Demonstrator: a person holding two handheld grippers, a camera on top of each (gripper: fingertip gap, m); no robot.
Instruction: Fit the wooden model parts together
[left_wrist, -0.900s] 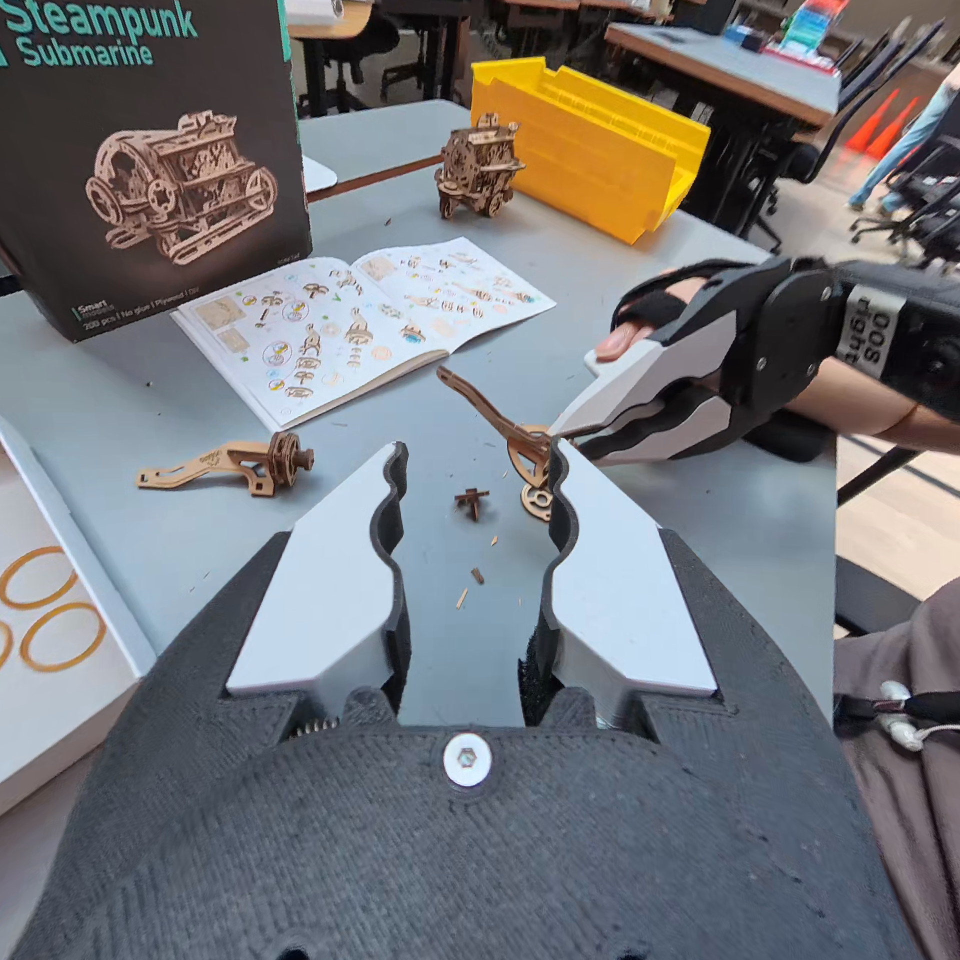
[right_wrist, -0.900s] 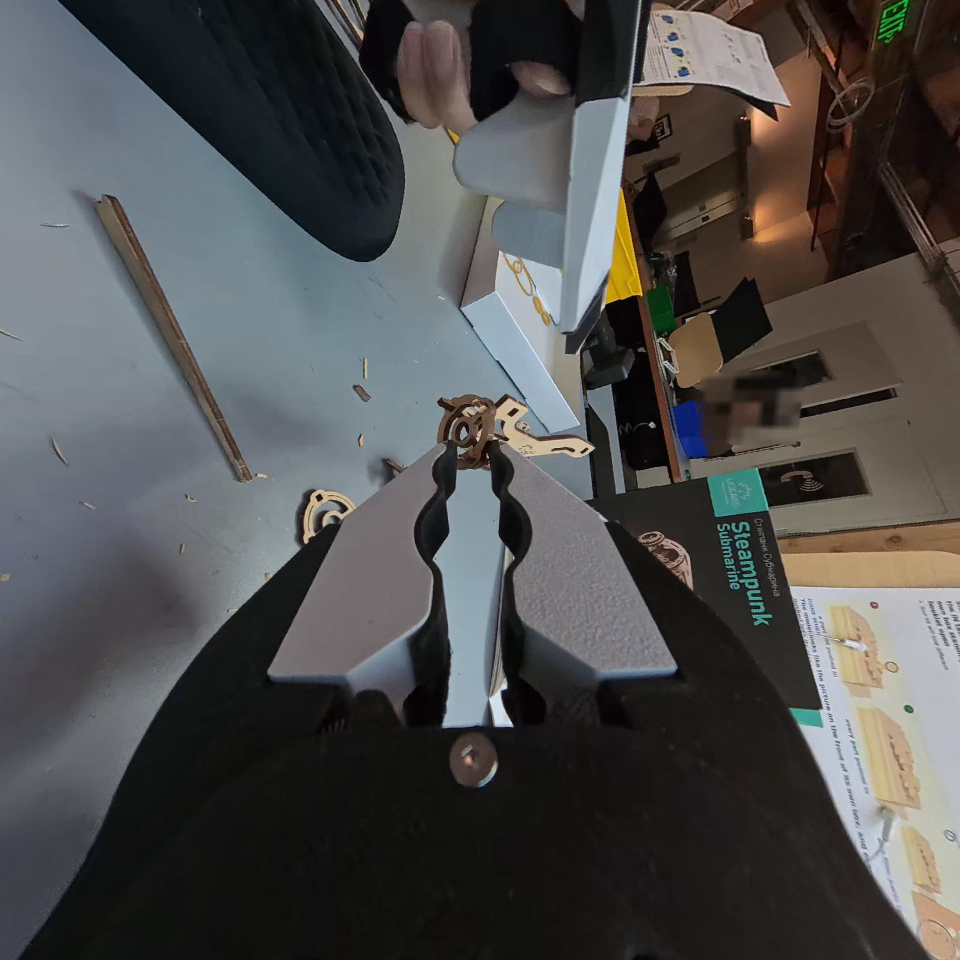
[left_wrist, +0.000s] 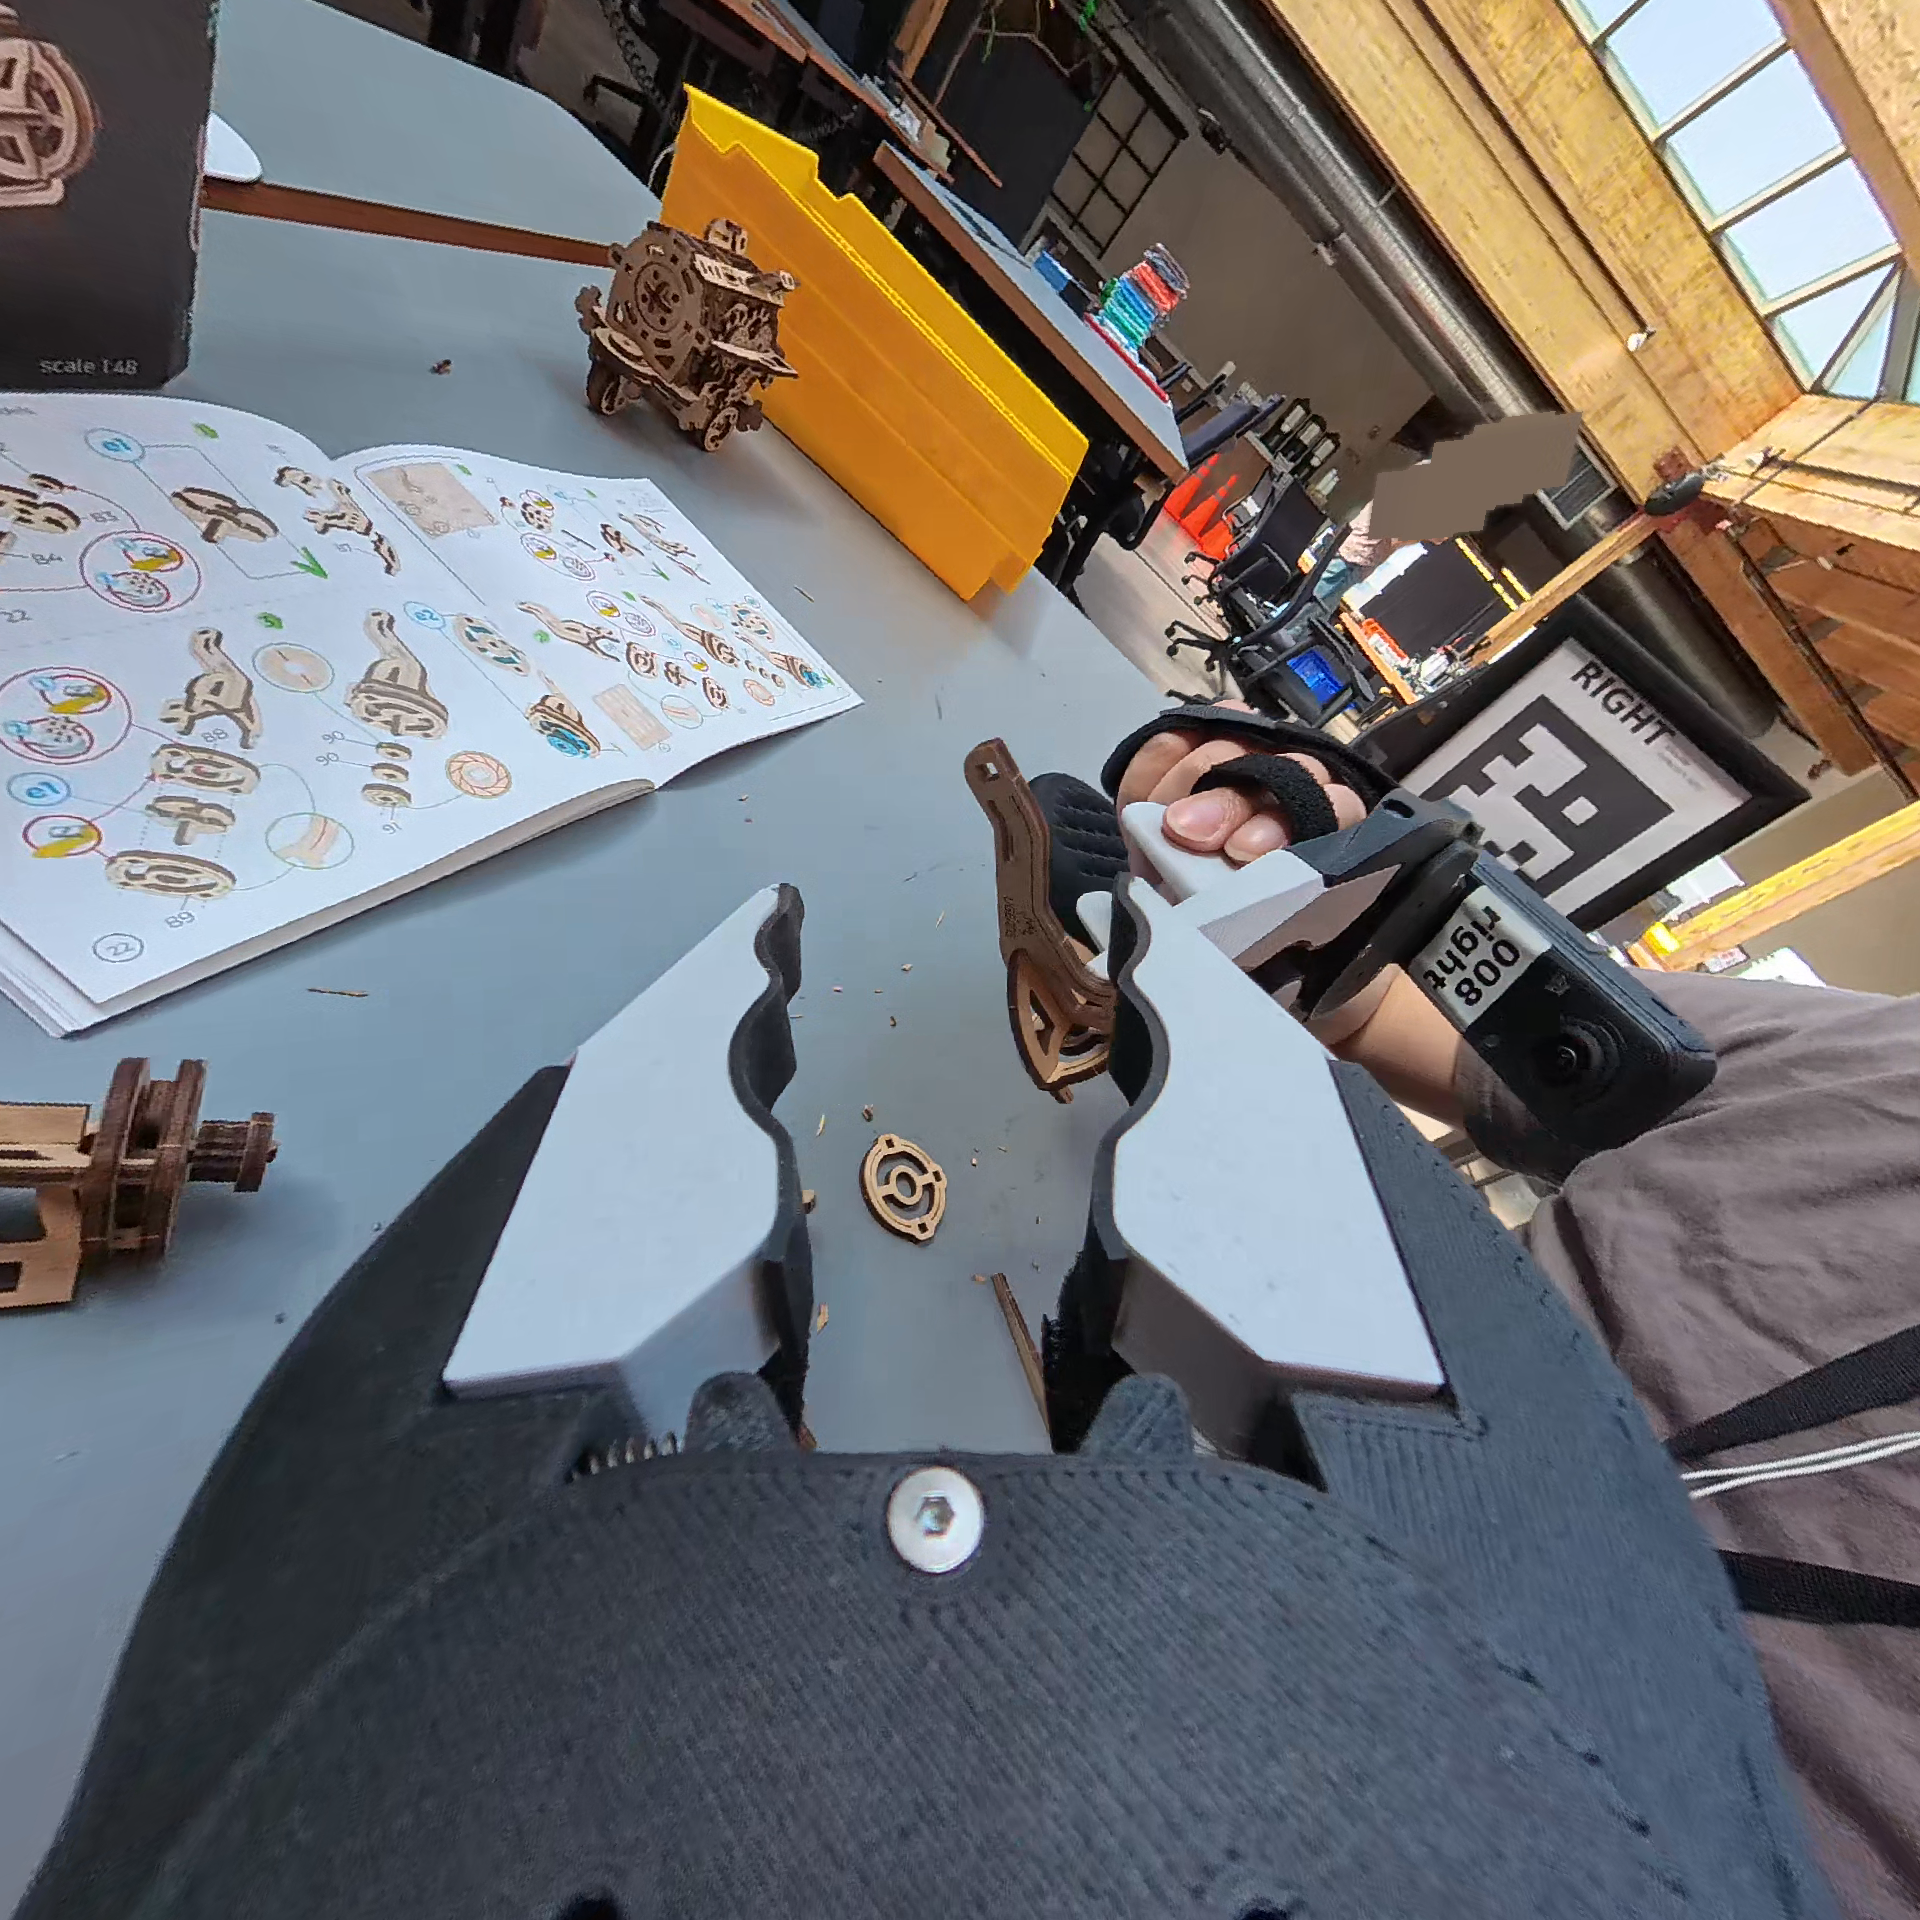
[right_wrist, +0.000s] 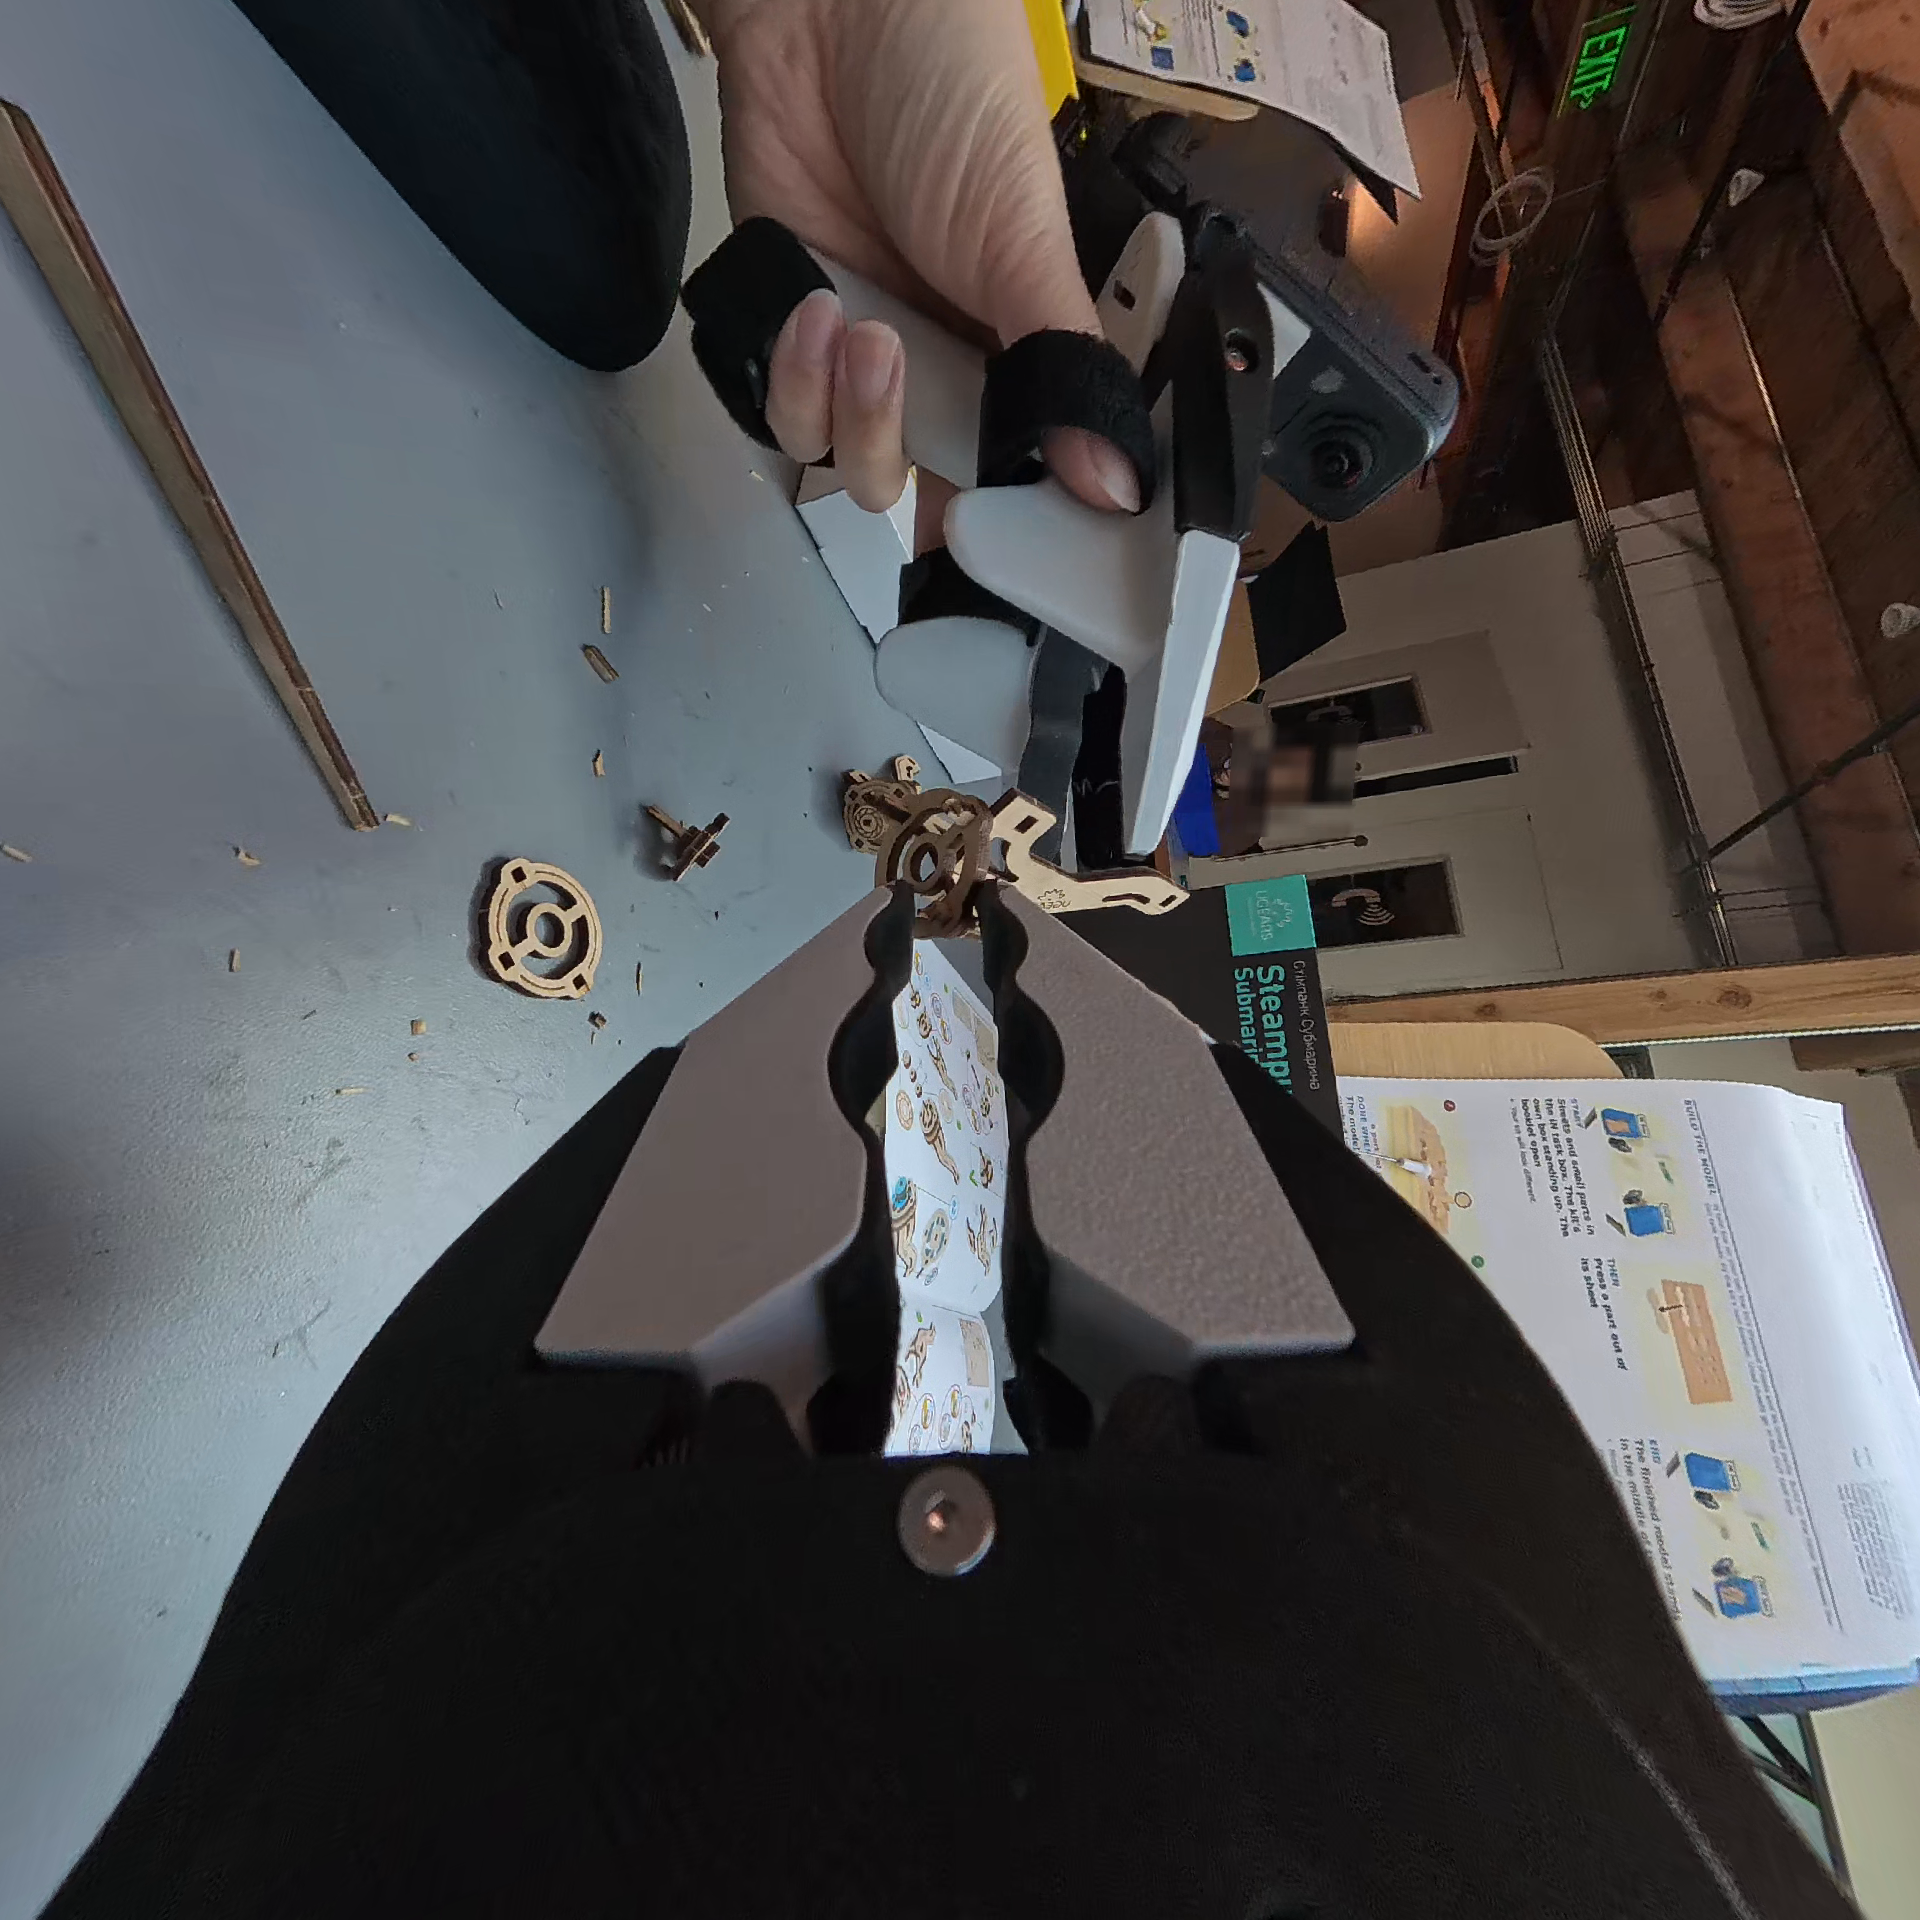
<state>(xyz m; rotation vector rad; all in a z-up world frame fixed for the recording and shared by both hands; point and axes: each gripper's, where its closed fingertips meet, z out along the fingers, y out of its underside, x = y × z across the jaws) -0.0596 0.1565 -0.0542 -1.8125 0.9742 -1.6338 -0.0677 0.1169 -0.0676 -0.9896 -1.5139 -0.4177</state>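
Your right tongs (right_wrist: 940, 914) are pinching the wooden lever arm (right_wrist: 1049, 878) above the worktop (right_wrist: 312, 623); your left tongs (left_wrist: 945, 925) are gaping wide, holding nothing, over the ring disc (left_wrist: 902, 1185).

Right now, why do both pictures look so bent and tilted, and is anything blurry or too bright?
Left wrist view: the wide-angle lens curves the table edge and tilts the room; skylights glare bright; the left claw and loose wooden ring are sharp. Right wrist view: the same bending, a dim background, and the right claw sharply in focus on the wooden arm piece; one blurred patch was added afterwards.
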